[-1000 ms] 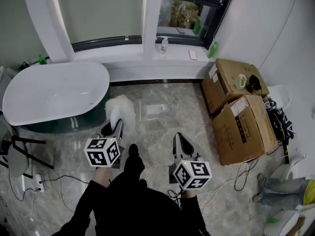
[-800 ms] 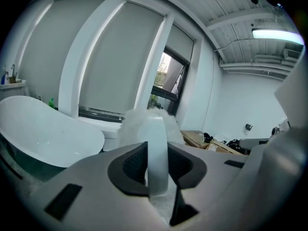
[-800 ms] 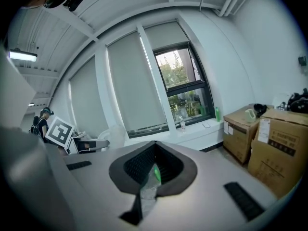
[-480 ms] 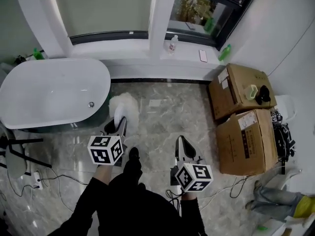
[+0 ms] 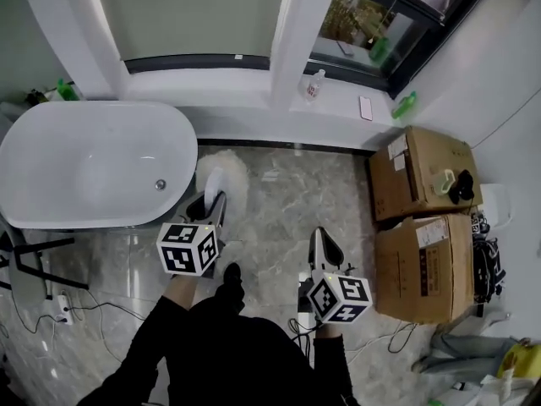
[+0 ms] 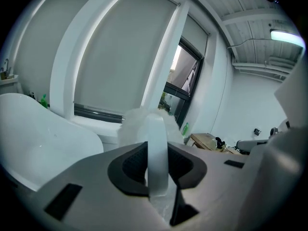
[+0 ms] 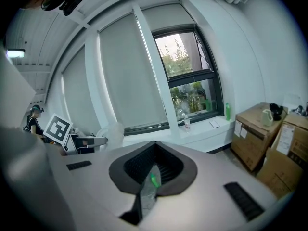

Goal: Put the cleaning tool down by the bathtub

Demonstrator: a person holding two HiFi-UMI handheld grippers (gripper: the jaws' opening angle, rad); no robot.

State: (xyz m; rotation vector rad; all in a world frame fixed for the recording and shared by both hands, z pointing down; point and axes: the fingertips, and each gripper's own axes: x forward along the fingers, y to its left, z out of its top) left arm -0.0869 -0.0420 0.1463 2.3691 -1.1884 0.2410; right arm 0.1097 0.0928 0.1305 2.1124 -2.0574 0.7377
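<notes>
Since both tongs had travelled forward together over the last second, the bathtub (image 5: 182,146) sat much closer to the left tongs (image 5: 211,201) than before. Its rounded end now lay just ahead of them and to their left. Those tongs were clamped on the flat white handle of the cleaning tool (image 5: 226,169). Its fluffy white head stuck out past the tips, near the tub's end, carried and not yet set down. I judged the approach nearly done, with only the lowering beside the tub left. The right tongs (image 5: 322,242) were closed with nothing in them that I could name; only a thin clear sliver showed in the seam. I counted one tub, one cleaning tool and two tongs. Two cardboard boxes (image 5: 427,169) stood well off to the right of the right tongs. Ahead of those tongs, on the window ledge (image 5: 254,100), were one clear bottle (image 5: 314,83) and one green bottle (image 5: 404,106).
</notes>
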